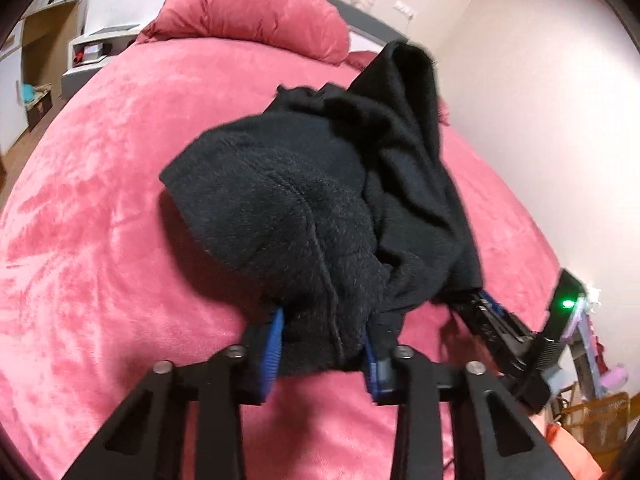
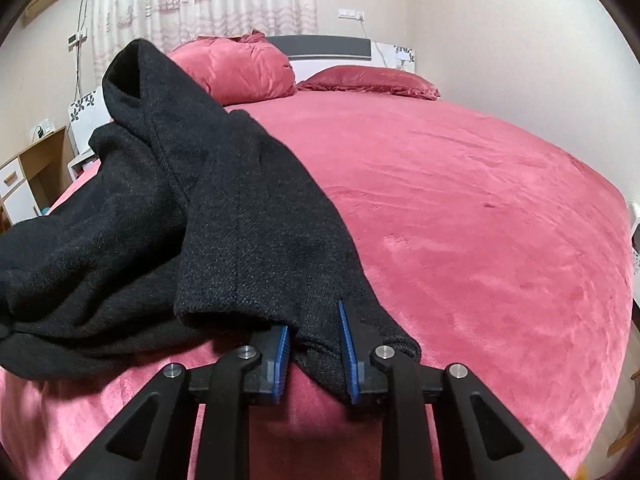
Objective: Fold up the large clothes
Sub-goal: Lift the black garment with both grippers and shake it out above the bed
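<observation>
Close in, the left tool [image 1: 322, 340] has its blue pads [image 1: 274, 344] drawn in on a thick wad of the black garment [image 1: 304, 216], with fleecy cloth and a seam line filling the gap between them; it appears to be gripping that bunch. The right tool [image 2: 314, 350] likewise has cloth between its pads [image 2: 282, 354], which stand a little apart with a woven edge, seemingly a sleeve or hem, pinched there.

In the left wrist view, the right tool [image 1: 486, 312] shows at about 4 o'clock, near the left one, its tip buried in the garment's lower right corner. So both grips sit close together at the near end of the cloth.

From there the garment runs away toward 12 to 1 o'clock in the left view, and toward 10 to 11 o'clock in the right view [image 2: 168, 200], a rumpled heap whose long axis points up the bed [image 2: 480, 220] toward the pillows [image 2: 236, 72]. It lies bunched, not spread, on the pink cover, with much bare bed at 1 to 3 o'clock of the right tool.

Likely the next move turns on drawing the two grips apart across that axis, the right one having the open side, so the cloth can be laid flat.
</observation>
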Demonstrator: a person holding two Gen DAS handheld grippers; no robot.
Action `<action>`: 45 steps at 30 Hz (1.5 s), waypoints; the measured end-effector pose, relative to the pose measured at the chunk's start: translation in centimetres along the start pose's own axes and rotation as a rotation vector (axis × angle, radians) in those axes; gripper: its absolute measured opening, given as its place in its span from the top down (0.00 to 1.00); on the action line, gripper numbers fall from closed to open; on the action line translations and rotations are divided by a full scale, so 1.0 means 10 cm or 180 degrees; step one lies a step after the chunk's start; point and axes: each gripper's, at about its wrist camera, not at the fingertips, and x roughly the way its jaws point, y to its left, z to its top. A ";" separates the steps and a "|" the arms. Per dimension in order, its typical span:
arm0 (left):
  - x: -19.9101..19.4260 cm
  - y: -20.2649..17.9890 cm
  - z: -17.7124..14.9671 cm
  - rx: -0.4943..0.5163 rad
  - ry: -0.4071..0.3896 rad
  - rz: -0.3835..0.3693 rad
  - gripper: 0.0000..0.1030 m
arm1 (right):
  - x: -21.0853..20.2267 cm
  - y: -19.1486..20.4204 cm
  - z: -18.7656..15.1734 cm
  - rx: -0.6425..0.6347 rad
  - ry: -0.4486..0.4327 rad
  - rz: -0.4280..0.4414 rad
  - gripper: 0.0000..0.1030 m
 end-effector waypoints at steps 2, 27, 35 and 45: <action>-0.13 0.02 0.01 0.0054 -0.0079 -0.0003 0.75 | -0.06 -0.01 0.00 0.0043 -0.0056 -0.0012 0.80; -1.27 1.30 0.19 -0.0609 -0.0732 -0.0044 0.80 | -1.61 -0.51 0.33 0.0571 -0.0654 -0.0310 0.85; -1.59 1.81 0.15 -0.0929 -0.0806 0.0012 0.80 | -1.83 -0.72 0.54 0.0601 -0.0819 -0.0459 0.86; -1.49 2.51 0.51 -0.1262 -0.0610 0.0339 0.80 | -1.73 -1.57 1.47 0.0582 -0.0854 -0.1016 0.97</action>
